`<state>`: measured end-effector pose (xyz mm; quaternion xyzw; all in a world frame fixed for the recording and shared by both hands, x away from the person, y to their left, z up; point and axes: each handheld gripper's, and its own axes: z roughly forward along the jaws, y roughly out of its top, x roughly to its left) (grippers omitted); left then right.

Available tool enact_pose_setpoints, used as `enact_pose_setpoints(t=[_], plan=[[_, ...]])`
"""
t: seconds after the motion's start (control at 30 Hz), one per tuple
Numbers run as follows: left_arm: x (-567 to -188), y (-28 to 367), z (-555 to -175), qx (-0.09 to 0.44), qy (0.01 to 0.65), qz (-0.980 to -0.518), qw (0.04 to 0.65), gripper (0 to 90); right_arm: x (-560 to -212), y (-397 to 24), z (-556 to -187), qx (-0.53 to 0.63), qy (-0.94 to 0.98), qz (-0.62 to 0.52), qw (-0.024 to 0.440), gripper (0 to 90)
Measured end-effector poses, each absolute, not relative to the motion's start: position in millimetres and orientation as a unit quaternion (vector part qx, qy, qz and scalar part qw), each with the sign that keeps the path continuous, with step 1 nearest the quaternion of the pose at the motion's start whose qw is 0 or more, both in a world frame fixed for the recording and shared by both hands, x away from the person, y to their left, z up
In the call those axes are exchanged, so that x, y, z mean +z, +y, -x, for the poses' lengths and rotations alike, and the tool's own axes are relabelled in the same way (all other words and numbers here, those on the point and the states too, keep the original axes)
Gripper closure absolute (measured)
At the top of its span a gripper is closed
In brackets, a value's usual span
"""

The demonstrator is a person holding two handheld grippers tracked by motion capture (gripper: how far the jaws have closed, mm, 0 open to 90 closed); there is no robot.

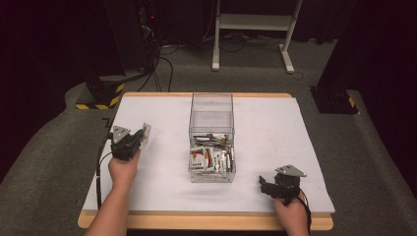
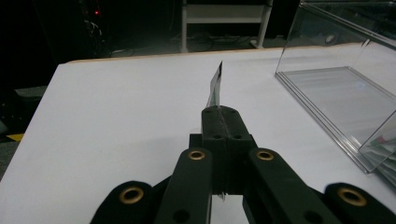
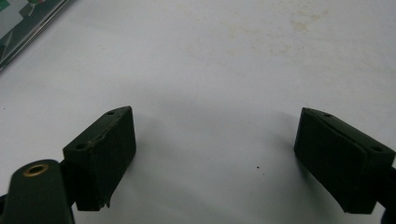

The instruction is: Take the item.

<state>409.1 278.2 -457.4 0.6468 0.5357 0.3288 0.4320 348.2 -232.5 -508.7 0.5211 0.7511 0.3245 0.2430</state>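
A clear plastic box point(image 1: 212, 129) stands in the middle of the white table, its near half holding several small packets point(image 1: 211, 158). My left gripper point(image 1: 140, 134) is left of the box, raised a little, shut on a thin flat packet point(image 1: 146, 131). In the left gripper view the packet point(image 2: 216, 84) sticks up edge-on from the closed jaws of the left gripper point(image 2: 223, 114), with the clear box point(image 2: 345, 88) to the right. My right gripper point(image 1: 264, 185) rests near the front right of the table, open. In the right gripper view the right gripper point(image 3: 215, 140) has its jaws wide apart over bare white table.
The white tabletop point(image 1: 162, 167) has a wooden edge point(image 1: 206, 221) at the front. Beyond the table are a white frame stand point(image 1: 253, 29), black equipment with cables point(image 1: 147, 34) and a yellow-black striped base point(image 1: 101, 96) on grey floor.
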Motion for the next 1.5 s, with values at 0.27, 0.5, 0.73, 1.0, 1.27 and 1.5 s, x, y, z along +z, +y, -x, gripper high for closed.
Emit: enact_pose_setpoints(t=[0.27,0.5,0.73,1.0,1.27,1.5], plan=[[-462.6,273.6,-411.9,0.328,0.537,-0.654,0.42,90.0,-508.6,-232.5,-348.1,0.325,0.751,-0.521,0.242,12.7],[-470.0,267.3,-413.0,0.31,0.541,-0.652,0.432,90.0,-508.6,-232.1,-347.8,0.325,0.75,-0.524,0.24,12.7],[-472.9,260.1,-414.6,0.293,0.542,-0.651,0.444,89.9,-508.7,-232.1,-347.8,0.325,0.749,-0.524,0.241,12.8],[-480.5,243.7,-418.7,0.278,0.539,-0.661,0.443,89.7,-508.6,-232.2,-347.8,0.325,0.75,-0.524,0.241,12.8],[-481.6,229.6,-419.5,0.256,0.528,-0.666,0.461,71.2,-508.7,-232.4,-347.9,0.325,0.75,-0.523,0.241,12.7],[-480.8,226.6,-417.4,0.248,0.528,-0.668,0.462,68.5,-508.7,-232.4,-347.9,0.325,0.75,-0.523,0.241,12.7]])
